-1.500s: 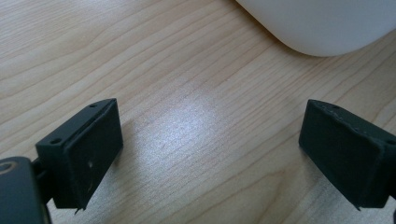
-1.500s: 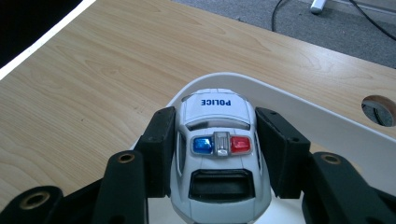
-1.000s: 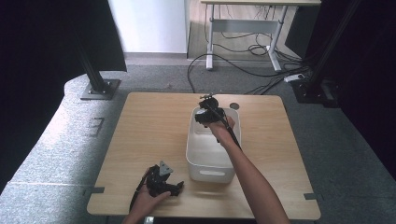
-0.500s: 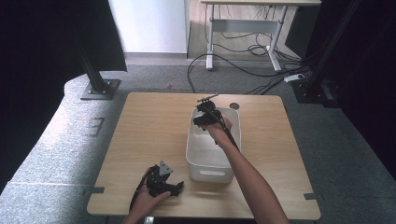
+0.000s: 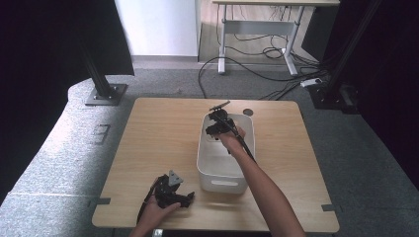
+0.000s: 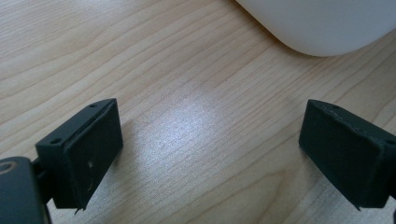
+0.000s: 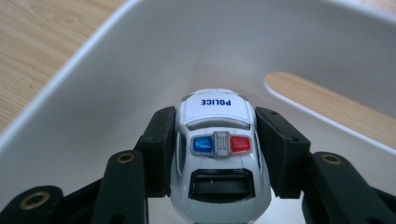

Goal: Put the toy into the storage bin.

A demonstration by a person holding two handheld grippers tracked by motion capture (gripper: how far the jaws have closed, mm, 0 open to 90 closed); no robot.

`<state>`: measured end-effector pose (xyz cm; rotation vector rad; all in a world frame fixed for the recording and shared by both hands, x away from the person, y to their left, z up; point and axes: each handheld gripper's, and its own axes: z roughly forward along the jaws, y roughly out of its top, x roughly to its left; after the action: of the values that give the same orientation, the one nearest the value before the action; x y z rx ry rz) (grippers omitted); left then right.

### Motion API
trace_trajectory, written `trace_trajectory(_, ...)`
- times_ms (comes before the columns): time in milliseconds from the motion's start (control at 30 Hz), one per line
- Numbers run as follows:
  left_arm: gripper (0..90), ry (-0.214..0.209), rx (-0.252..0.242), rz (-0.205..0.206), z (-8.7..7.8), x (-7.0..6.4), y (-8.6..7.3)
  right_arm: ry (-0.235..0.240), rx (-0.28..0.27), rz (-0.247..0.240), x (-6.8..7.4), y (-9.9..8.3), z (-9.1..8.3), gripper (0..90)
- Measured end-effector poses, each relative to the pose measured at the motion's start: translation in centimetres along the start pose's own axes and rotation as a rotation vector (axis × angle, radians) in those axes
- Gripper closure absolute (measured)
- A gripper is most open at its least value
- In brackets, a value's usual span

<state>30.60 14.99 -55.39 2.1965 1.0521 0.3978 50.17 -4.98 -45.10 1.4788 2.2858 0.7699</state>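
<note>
A white toy police car (image 7: 217, 154) with blue and red roof lights sits between the jaws of my right gripper (image 7: 217, 140), which is shut on its sides. In the high view that right gripper (image 5: 217, 126) hangs over the far end of a white plastic bin (image 5: 200, 153) in the middle of the wooden table (image 5: 158, 133). The car is just above the bin's inner wall (image 7: 140, 70). My left gripper (image 5: 185, 199) rests near the table's front edge, left of the bin. It is open, with bare wood between its jaws (image 6: 210, 154) and the bin's corner (image 6: 317, 23) just ahead.
A small round hole (image 5: 248, 112) marks the table's far edge beside the bin. On the floor beyond lie cables (image 5: 257, 64), a desk frame (image 5: 257, 29) and a black stand base (image 5: 104, 94).
My right gripper with the car has shifted slightly left and lower over the bin's far end. The left gripper has stayed put.
</note>
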Motion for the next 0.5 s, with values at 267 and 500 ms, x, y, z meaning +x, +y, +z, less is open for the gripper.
trace_trajectory(267,6.1,-0.003,0.000,0.003,0.0,0.0,0.0,0.000,0.041,-0.008,0.2,-0.3,0.8,50.0)
trace_trajectory(500,6.1,-0.003,-0.002,0.003,0.0,0.0,0.0,0.005,0.080,-0.006,-0.1,-0.4,1.3,50.0)
